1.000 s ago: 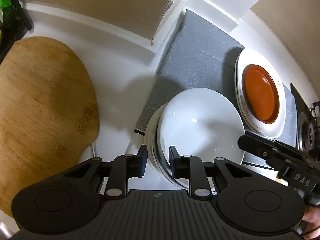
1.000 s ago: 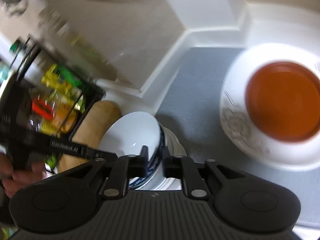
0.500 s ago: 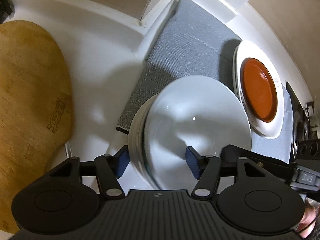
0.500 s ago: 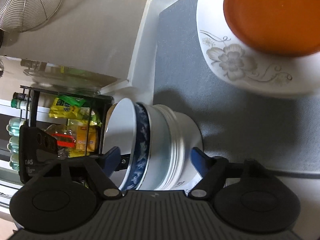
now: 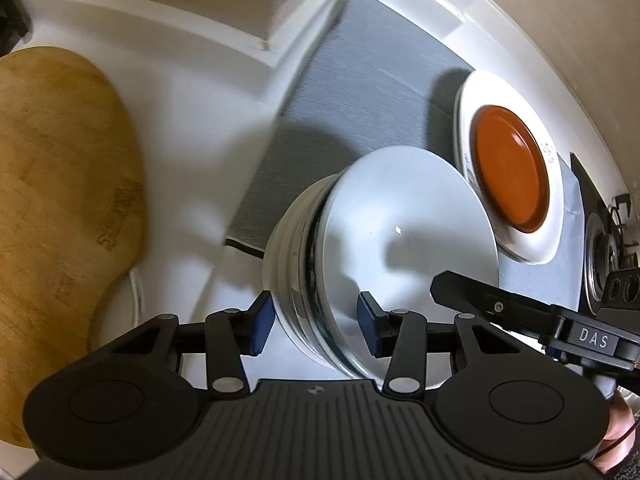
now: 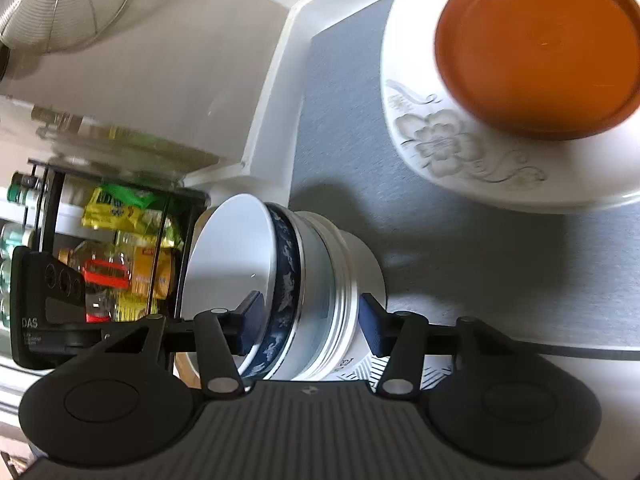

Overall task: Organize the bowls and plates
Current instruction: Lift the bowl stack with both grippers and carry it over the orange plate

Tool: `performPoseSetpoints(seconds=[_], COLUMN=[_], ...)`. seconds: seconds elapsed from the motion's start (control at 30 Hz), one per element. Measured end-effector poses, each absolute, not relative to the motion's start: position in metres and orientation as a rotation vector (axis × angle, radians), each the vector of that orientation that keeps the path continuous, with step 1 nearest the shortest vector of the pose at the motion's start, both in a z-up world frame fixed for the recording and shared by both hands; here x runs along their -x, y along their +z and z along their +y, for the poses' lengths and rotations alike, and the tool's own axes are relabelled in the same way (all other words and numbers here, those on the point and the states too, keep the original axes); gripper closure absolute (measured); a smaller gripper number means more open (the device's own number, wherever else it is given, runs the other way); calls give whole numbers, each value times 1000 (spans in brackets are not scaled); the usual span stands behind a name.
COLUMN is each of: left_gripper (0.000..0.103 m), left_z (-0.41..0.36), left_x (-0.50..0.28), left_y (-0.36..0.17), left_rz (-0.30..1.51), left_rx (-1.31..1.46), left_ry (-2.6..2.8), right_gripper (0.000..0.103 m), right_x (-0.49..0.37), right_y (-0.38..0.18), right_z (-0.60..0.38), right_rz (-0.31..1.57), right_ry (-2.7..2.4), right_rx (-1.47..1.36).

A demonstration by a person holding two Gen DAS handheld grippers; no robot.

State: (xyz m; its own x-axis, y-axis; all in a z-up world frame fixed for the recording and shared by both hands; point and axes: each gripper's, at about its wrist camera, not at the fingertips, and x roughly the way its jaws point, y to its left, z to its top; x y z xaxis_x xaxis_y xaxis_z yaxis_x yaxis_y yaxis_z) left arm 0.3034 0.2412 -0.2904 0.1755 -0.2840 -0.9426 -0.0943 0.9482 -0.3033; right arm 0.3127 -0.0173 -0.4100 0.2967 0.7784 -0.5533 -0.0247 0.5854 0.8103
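On the white tabletop, a grey ribbed mat (image 5: 372, 92) carries a glossy flowered plate (image 6: 480, 156) under a smooth orange dish (image 6: 536, 48) toward its far edge. The bowl stack (image 5: 384, 248), blue-patterned bowl on top, sits at the mat's near edge, straddled by both tongs: left tongs (image 5: 316, 326) and right tongs (image 6: 310, 328), each half-spread and just closing, pads not visibly pressing.

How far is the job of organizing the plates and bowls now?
Done: the orange plate lies on the flowered white plate on the grey mat. In hand: the left claw and right claw both straddle the bowl stack, their pads closing in on it. Left: whether more dishes wait elsewhere cannot be told.
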Motion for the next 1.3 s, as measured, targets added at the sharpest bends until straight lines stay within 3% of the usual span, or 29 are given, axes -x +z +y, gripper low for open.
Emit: performPoseSetpoints(seconds=[1.3], left_gripper=[54], left_z=[94], left_x=[-411], left_y=[-195], left_rz=[1255], left_rx=[208], left_ry=[-375], right_gripper=[52], right_x=[-357], right_y=[-289], right_z=[-160], right_rz=[849], right_ry=[404], right_rx=[-703])
